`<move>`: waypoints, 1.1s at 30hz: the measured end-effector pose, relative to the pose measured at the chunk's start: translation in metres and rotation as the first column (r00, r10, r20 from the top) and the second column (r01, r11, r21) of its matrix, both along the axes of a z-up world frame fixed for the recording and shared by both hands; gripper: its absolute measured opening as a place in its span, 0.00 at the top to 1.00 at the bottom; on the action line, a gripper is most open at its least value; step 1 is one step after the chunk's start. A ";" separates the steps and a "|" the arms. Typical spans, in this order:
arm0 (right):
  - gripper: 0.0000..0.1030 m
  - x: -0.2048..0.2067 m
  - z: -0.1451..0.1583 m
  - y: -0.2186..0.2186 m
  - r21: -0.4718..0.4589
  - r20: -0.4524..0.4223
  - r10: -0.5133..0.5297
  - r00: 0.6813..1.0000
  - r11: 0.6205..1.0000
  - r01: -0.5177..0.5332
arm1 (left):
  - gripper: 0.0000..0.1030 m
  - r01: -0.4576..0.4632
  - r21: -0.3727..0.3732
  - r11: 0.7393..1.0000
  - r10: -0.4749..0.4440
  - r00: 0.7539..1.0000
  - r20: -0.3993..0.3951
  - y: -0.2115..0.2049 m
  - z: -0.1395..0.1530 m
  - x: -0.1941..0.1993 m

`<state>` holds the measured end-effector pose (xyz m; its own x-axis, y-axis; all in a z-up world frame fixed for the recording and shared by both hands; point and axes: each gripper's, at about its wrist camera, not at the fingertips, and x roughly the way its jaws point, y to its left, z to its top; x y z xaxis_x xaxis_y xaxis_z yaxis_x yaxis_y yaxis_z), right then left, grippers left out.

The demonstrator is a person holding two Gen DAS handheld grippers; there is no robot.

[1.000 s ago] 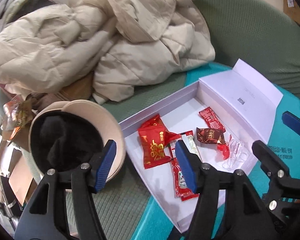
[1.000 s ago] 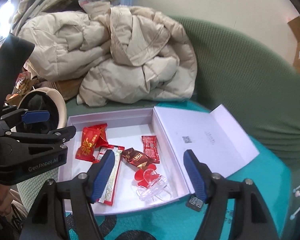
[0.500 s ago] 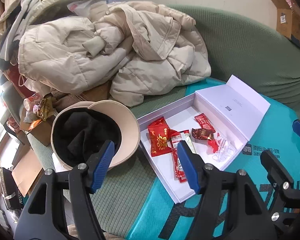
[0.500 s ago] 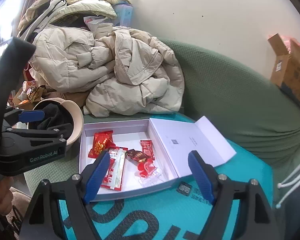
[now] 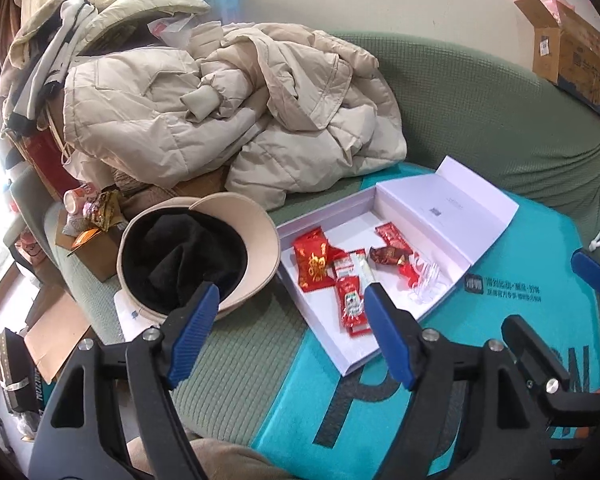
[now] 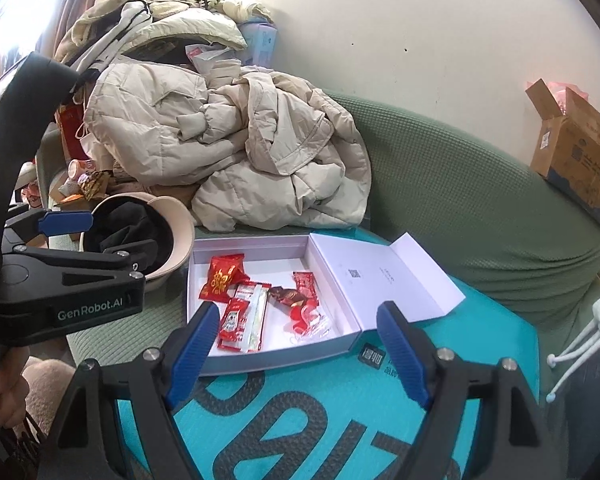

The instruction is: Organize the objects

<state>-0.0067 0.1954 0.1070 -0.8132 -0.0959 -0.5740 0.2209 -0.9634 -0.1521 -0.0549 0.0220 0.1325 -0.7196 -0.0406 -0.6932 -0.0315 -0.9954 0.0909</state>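
An open white box (image 5: 384,344) (image 6: 284,356) lies on a teal mat (image 5: 520,340) on a green sofa, its lid (image 6: 384,276) folded back. Inside lie a red packet (image 5: 312,264) (image 6: 220,278), red-and-white sachets (image 5: 350,302) (image 6: 242,316), a dark brown candy (image 5: 388,256) (image 6: 288,296), a small red sachet (image 6: 305,285) and a clear plastic piece (image 5: 424,288) (image 6: 314,326). My left gripper (image 5: 292,332) is open and empty, well back from the box. My right gripper (image 6: 294,352) is open and empty, above the mat in front of the box.
A beige hat with black cloth inside (image 5: 188,256) (image 6: 140,232) sits left of the box. A pile of beige jackets (image 5: 228,120) (image 6: 228,148) covers the sofa behind. Snack wrappers (image 5: 96,208) lie at far left. A cardboard box (image 6: 580,160) rests on the sofa back at right.
Both grippers have pulled back and up from the box, so it looks smaller and farther. Both stay open and empty. The box contents have not moved.
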 end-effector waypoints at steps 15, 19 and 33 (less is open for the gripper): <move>0.21 0.027 -0.038 0.007 -0.001 0.081 0.023 0.996 1.000 -0.023 | 0.25 -0.005 0.029 1.000 0.002 0.994 0.109 0.002 -0.044 0.029; 0.21 0.030 -0.046 0.007 0.002 0.097 0.026 0.995 1.000 -0.026 | 0.25 -0.008 0.026 1.000 0.004 0.993 0.119 0.002 -0.052 0.034; 0.21 0.028 -0.063 0.005 0.013 0.139 0.008 0.990 1.000 -0.010 | 0.25 -0.007 0.021 1.000 0.004 0.986 0.166 -0.001 -0.078 0.041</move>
<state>0.0210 0.2007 0.0436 -0.7247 -0.0939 -0.6826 0.2491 -0.9594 -0.1325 -0.0141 0.0207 0.0545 -0.5941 -0.0279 -0.8039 -0.0387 -0.9972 0.0632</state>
